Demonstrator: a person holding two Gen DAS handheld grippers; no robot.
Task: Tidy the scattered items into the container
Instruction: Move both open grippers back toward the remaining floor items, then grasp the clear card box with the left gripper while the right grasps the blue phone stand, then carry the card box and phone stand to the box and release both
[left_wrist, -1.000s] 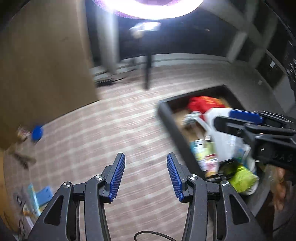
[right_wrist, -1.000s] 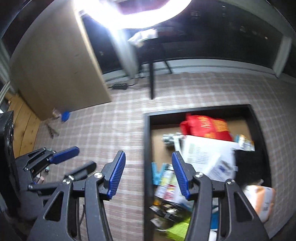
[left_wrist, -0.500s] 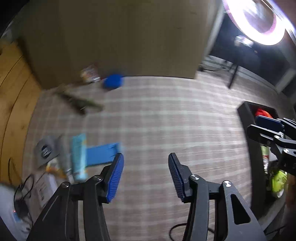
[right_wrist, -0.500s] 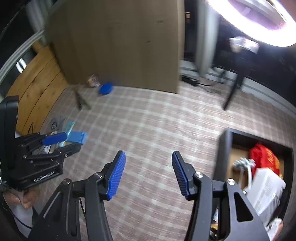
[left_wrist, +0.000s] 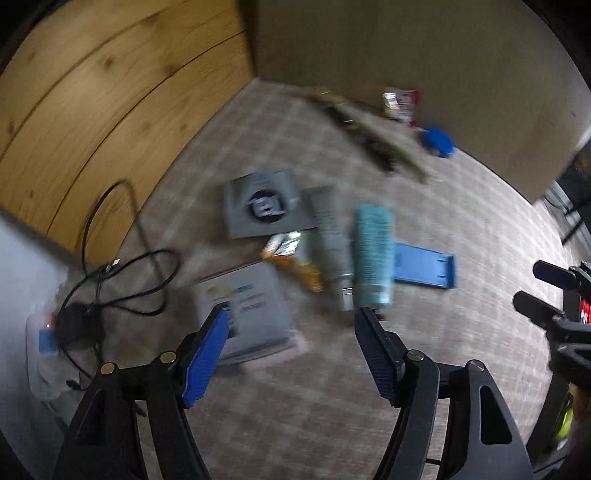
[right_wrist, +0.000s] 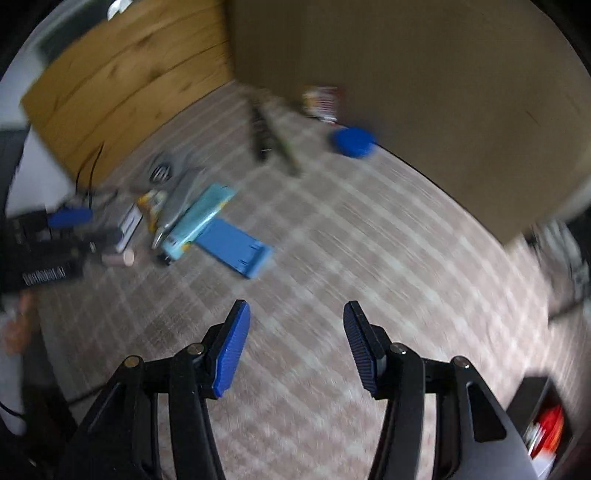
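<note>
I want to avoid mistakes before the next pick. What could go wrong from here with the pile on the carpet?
1. The teal tube, grey tube and blue tray overlap, so the left hand-held gripper, its jaws just opened wide with nothing between them, might catch two items.
2. The black cable lies beside the pile and could snag.

Black-framed fingers (left_wrist: 207, 354); ribbed blue pads; silver screws.

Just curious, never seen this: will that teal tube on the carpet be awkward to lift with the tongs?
The teal tube looks soft-sided, so it would probably squash. It lies flat among clutter, touching a grey tube, which may shift too. Probably light.
</note>
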